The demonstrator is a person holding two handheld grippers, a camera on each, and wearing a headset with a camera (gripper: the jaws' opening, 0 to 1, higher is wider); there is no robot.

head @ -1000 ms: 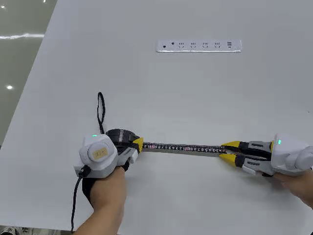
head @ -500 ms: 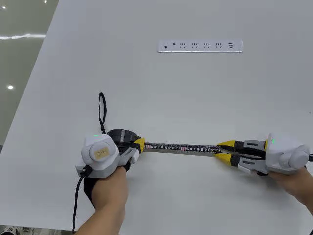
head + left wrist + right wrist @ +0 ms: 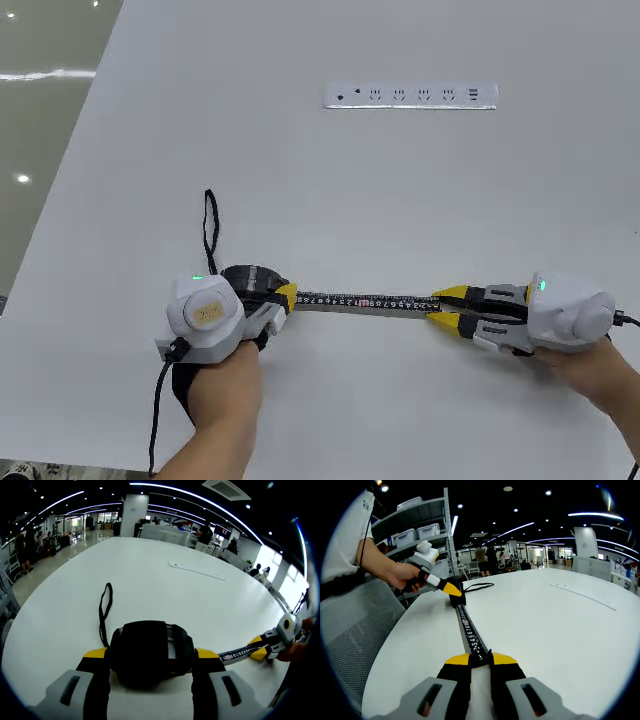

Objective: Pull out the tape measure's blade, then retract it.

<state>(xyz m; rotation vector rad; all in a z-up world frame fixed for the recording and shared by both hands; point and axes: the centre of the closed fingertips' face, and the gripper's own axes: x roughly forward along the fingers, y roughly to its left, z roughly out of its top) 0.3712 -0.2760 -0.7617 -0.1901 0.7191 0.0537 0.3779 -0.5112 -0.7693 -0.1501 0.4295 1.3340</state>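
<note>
A black tape measure case [image 3: 250, 281] lies on the white table [image 3: 330, 190], and my left gripper [image 3: 282, 297] is shut on it; the case [image 3: 150, 651] sits between its yellow-tipped jaws in the left gripper view. The dark numbered blade [image 3: 365, 301] runs out to the right along the table. My right gripper [image 3: 445, 306] is shut on the blade's end, and the blade [image 3: 471, 635] leads away from the jaws to the case [image 3: 456, 599] in the right gripper view. A black wrist strap [image 3: 208, 228] trails from the case.
A white power strip [image 3: 409, 96] lies flat at the far side of the table. The table's left edge [image 3: 60, 170] drops to a shiny floor. A person's hand [image 3: 220, 385] holds each gripper; a cable [image 3: 155, 420] hangs from the left one.
My right gripper has moved left toward the case with the blade's end, so the exposed blade is shorter. The left gripper and case have stayed put.
</note>
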